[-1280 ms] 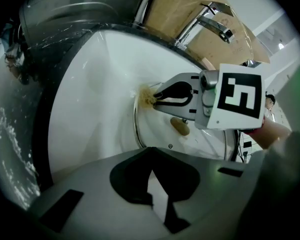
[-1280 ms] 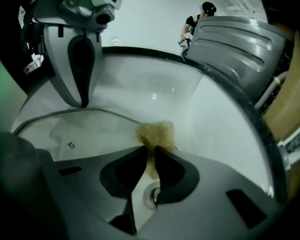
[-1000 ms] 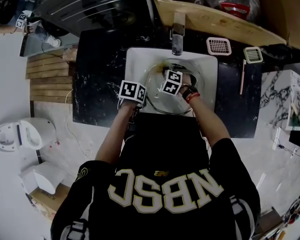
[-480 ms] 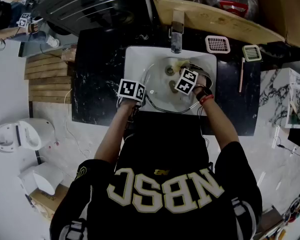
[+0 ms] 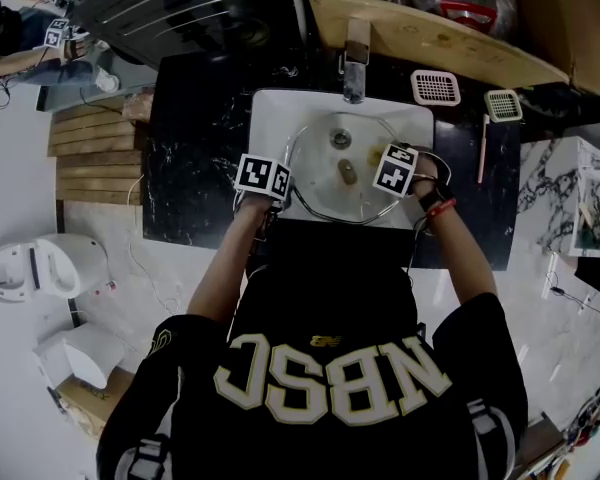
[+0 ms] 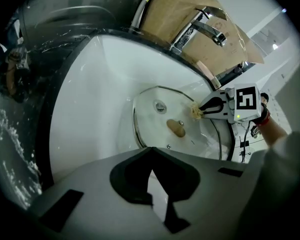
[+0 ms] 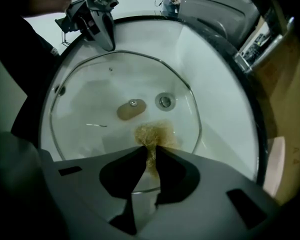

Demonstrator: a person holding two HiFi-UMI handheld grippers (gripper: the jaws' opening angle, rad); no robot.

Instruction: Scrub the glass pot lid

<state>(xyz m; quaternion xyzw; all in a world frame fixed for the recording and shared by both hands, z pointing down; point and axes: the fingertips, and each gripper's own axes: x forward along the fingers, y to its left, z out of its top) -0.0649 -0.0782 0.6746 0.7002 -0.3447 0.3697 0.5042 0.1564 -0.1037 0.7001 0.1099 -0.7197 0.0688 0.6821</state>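
Observation:
A glass pot lid with a metal rim and a brown knob lies in the white sink. My left gripper is shut on the lid's near left rim; in the right gripper view its jaws meet that rim. My right gripper points straight down over the lid's right part, shut on a tan fibrous scrubber. The scrubber's tuft rests against the glass beside the knob.
The faucet overhangs the back of the sink, and the drain shows through the glass. Black marble counter surrounds the basin. Two small slotted strainers lie at the back right.
My right gripper has slid with the scrubber from the lid's middle to its right side. The left gripper and the lid have stayed put.

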